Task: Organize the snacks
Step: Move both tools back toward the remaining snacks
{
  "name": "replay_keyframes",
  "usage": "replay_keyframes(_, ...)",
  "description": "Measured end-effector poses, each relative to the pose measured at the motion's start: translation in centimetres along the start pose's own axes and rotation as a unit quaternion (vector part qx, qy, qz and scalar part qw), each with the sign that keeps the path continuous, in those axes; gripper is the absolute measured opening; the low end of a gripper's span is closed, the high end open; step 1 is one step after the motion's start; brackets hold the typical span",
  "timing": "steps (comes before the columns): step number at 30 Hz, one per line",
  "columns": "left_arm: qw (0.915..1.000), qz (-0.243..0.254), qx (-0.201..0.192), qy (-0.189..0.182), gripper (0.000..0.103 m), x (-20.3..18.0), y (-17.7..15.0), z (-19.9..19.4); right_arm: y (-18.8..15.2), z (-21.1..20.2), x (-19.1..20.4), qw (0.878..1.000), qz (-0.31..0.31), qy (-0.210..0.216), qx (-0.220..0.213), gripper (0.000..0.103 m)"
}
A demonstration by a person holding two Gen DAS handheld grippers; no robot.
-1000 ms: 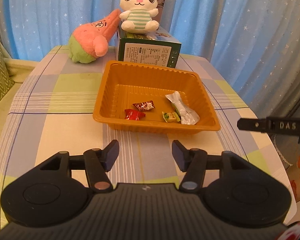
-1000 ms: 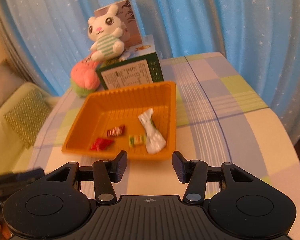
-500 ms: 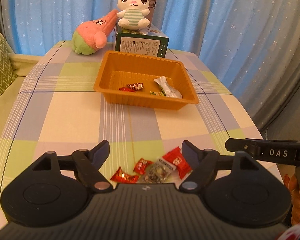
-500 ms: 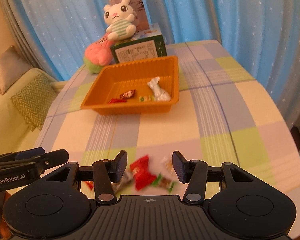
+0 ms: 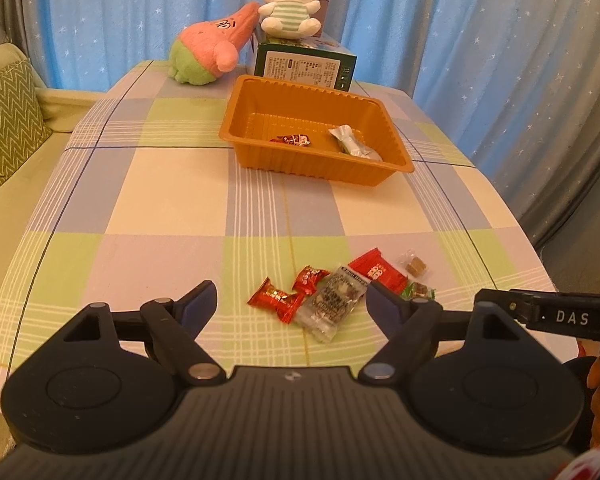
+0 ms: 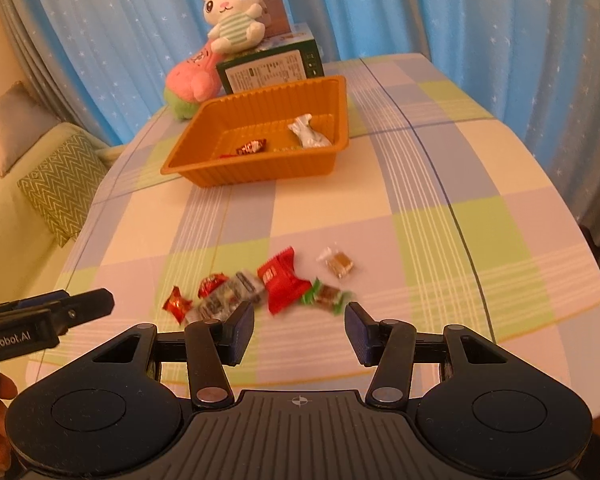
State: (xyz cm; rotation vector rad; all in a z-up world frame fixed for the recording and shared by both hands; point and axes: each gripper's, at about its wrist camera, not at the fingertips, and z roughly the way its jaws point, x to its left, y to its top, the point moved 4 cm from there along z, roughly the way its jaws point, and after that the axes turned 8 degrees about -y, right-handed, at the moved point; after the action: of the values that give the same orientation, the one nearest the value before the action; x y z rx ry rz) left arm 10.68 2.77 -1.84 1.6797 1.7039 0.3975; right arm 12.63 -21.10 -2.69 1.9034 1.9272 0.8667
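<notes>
Both the left gripper [image 5: 290,302] and right gripper [image 6: 299,325] hover with jaws spread, empty, over scattered foil-wrapped candies [image 5: 336,290] on the checked-cloth worktop [image 5: 160,200].

Setting: domestic living room. Evidence: table with pastel checked cloth [image 5: 148,184]; blue star-print curtains [image 5: 440,20] across the top of frame; sofa with zigzag cushion [image 5: 4,120] at left edge; two plush toys [image 5: 288,8] upper centre.
</notes>
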Motion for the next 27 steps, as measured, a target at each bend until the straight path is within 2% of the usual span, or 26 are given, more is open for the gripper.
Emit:
replay_keyframes(10,0.9997,-0.001,0.023,0.003,0.080,0.7,-2.0,0.8,-2.5,0.7,-1.6,1.000,0.007,-0.014,0.013,0.051)
replay_keyframes(23,0.9991,0.004,0.042,0.002,0.079,1.3,-2.2,2.8,-2.6,2.3,-2.5,1.000,0.003,-0.019,0.012,0.051)
replay_keyframes(27,0.9987,-0.004,0.051,0.000,0.075,1.8,-2.3,3.8,-2.4,3.3,-2.4,1.000,-0.015,-0.016,0.013,0.051)
